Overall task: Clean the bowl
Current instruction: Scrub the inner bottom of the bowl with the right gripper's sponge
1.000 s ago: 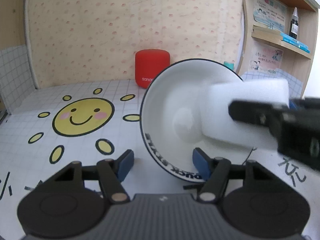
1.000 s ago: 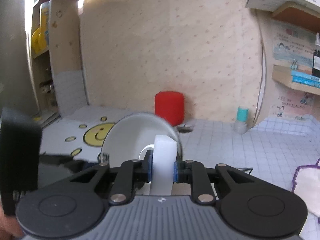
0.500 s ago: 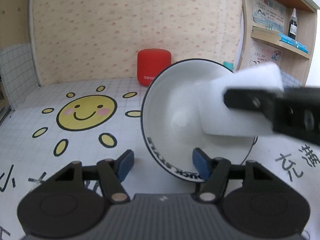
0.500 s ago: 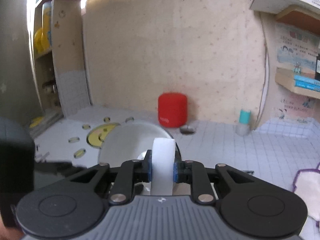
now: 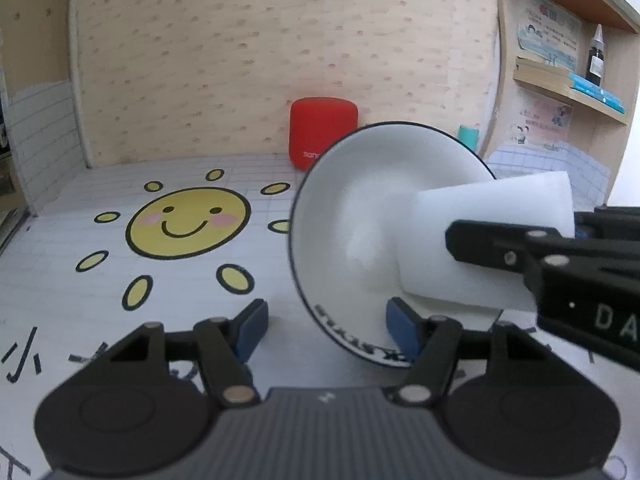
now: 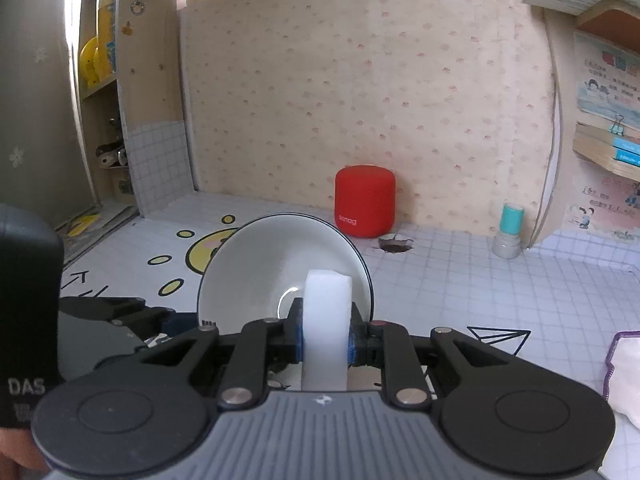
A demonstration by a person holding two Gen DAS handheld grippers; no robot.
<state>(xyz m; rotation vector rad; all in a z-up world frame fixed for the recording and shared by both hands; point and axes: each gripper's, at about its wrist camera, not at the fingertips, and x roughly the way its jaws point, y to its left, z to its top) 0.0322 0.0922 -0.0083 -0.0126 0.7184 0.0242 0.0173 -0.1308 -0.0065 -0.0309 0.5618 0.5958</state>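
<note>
Left of the bowl (image 5: 360,236), a sun face (image 5: 188,222) was printed on the table (image 5: 120,184). The left gripper (image 5: 324,322) stood with its fingers spread wide, the bowl's lower rim between them, tipped on edge with its hollow facing the right gripper (image 6: 325,336). That gripper was clamped on a white sponge (image 5: 484,240) pressed into the hollow. Pushing harder might roll the loosely held bowl away. Behind it stood a red speaker (image 5: 323,132) marked "sanag"; the rim lettering was too foreshortened to read.
</note>
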